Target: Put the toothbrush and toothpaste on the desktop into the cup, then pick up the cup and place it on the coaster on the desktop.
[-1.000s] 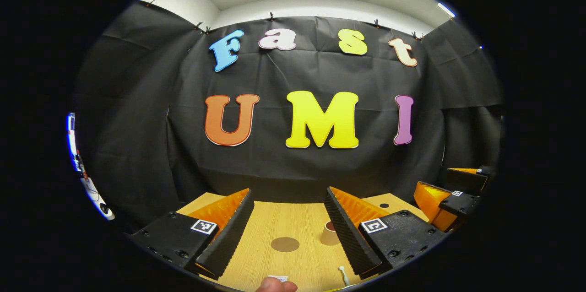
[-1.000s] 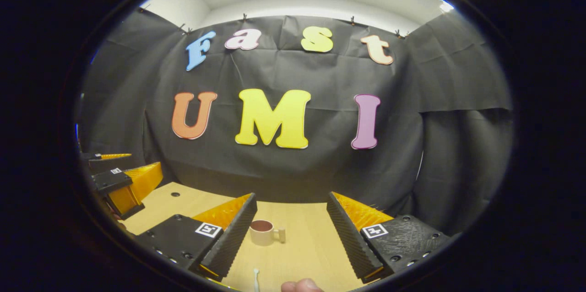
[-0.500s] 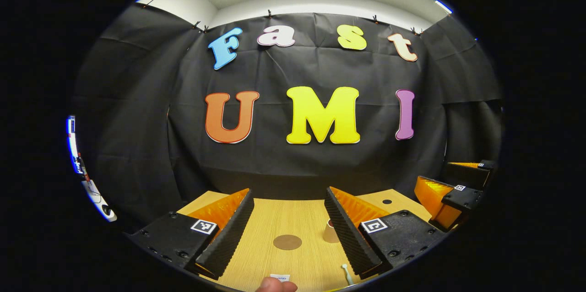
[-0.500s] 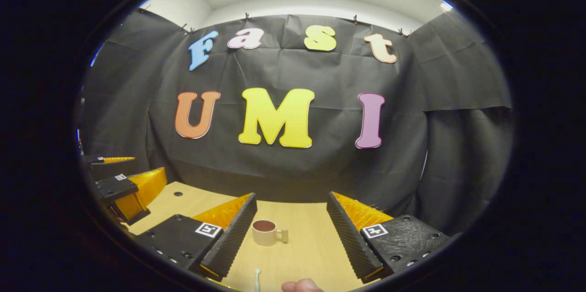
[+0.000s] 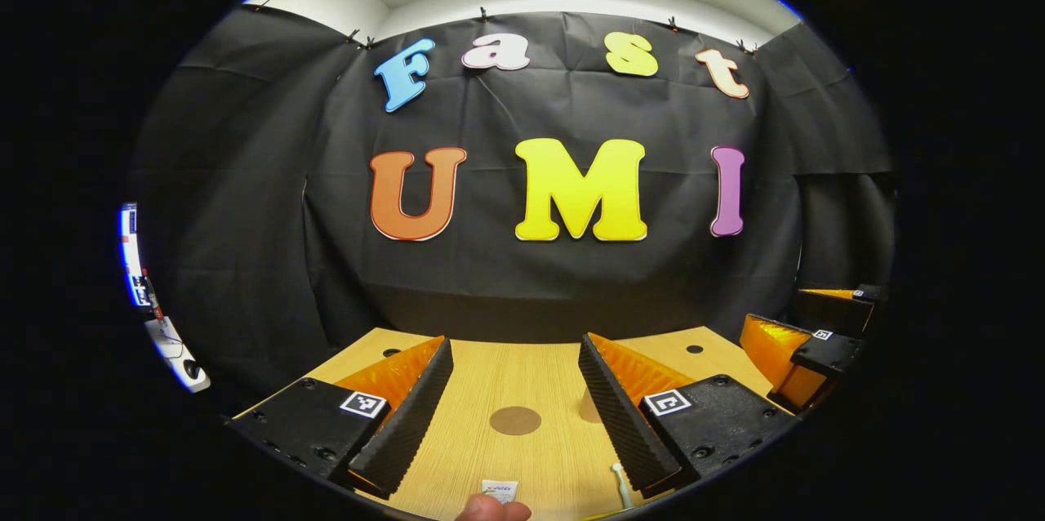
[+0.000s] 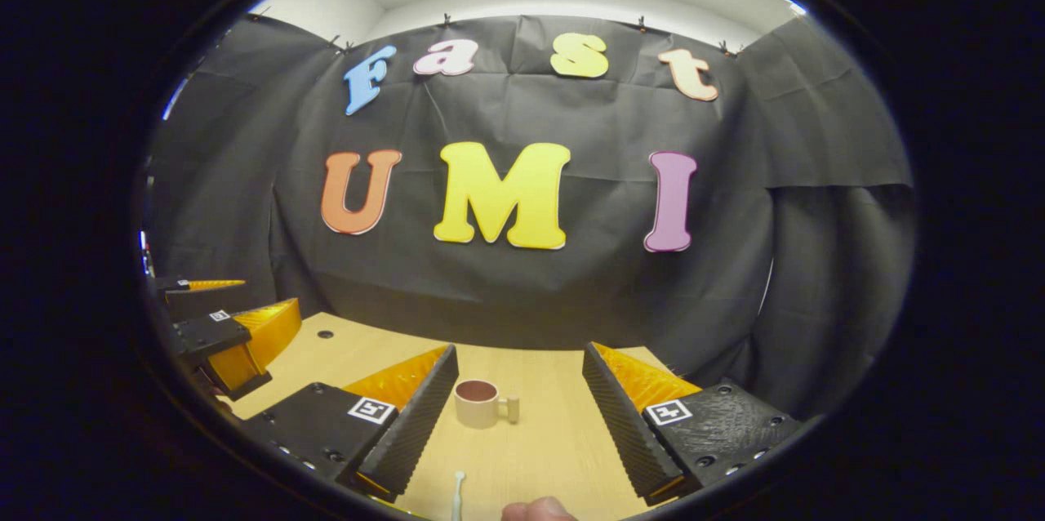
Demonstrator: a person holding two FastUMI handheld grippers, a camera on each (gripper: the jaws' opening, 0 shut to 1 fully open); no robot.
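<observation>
In the left gripper view a brown round coaster [image 5: 515, 420] lies on the wooden desktop [image 5: 490, 374] between the fingers of my open left gripper [image 5: 514, 351]. The white end of the toothpaste [image 5: 500, 490] lies near the bottom edge. The toothbrush tip [image 5: 620, 485] lies beside the right finger, which hides most of the cup [image 5: 588, 407]. In the right gripper view the beige cup [image 6: 478, 404], handle to the right, stands upright between the fingers of my open right gripper [image 6: 517, 362]. The white toothbrush [image 6: 458, 493] lies nearer. Neither gripper holds anything.
The right gripper [image 5: 804, 349] hovers at the far right of the left gripper view, and the left gripper [image 6: 229, 337] at the far left of the right gripper view. The desktop [image 6: 555, 439] has small dark holes [image 5: 693, 349] near its back corners. A thumb [image 5: 490, 511] shows at the bottom.
Both cameras have tipped down a little, so more desktop shows. In the left gripper view more of the toothpaste is visible and the cup has slid behind the right finger.
</observation>
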